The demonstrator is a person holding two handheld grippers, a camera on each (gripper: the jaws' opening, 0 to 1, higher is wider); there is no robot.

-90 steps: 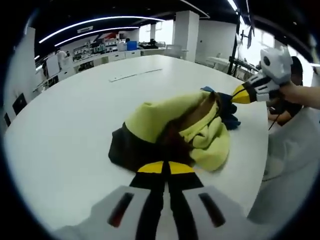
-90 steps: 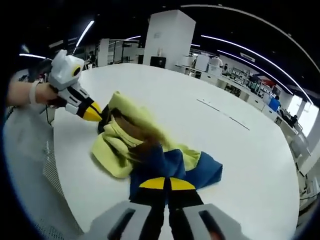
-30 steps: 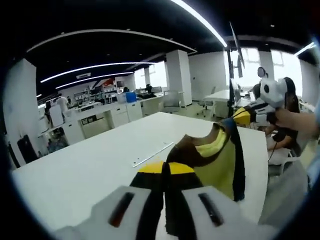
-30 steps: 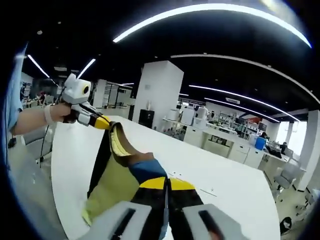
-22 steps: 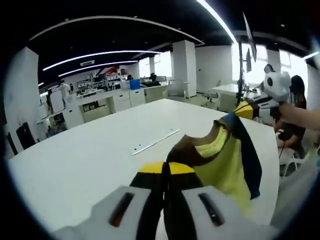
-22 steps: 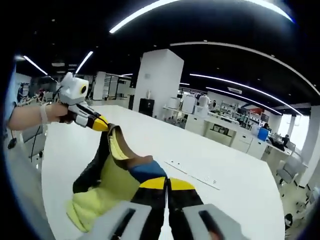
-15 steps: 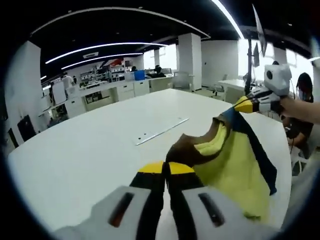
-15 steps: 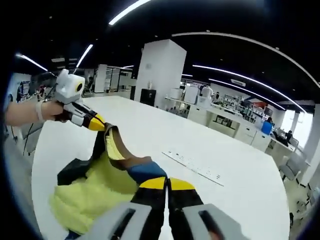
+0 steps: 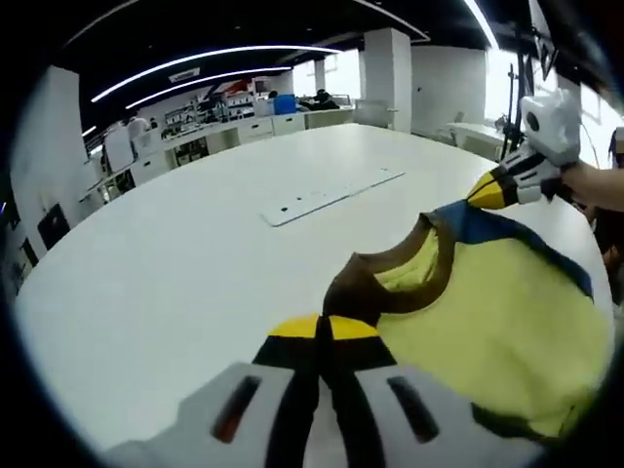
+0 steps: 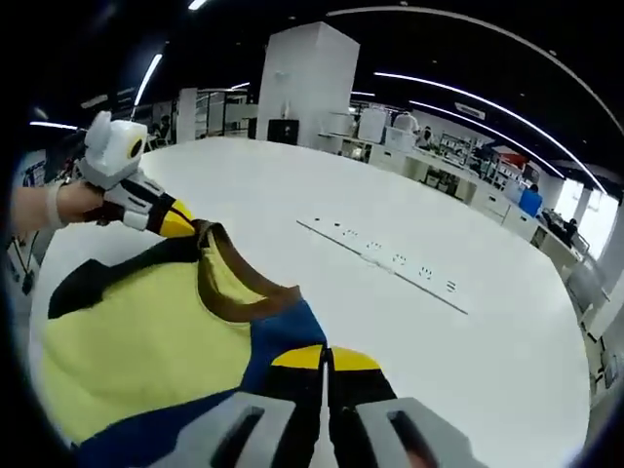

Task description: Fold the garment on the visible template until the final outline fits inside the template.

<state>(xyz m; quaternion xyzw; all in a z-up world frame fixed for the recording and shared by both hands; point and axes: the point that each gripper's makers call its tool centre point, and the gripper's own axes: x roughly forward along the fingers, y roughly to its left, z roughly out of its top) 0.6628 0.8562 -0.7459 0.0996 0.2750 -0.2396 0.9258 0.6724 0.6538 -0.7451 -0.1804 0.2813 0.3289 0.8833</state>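
Over white table (image 9: 175,253), garment (image 9: 487,312) apparently stretched collar-forward.

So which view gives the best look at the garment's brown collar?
The right gripper view: the brown collar shows as a nearly full open curve on the yellow garment, between the left gripper and the right gripper. The left gripper view shows the collar too, but flatter and partly behind that gripper's own jaws.

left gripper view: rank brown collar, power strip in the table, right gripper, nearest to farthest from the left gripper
1. brown collar: just ahead of the left gripper, whose jaws pinch the shirt beside it.
2. right gripper: upper right, at the shirt's far shoulder.
3. power strip: set in the white table, beyond the shirt, centre; it looks farthest, though the margin over the right gripper is slim.
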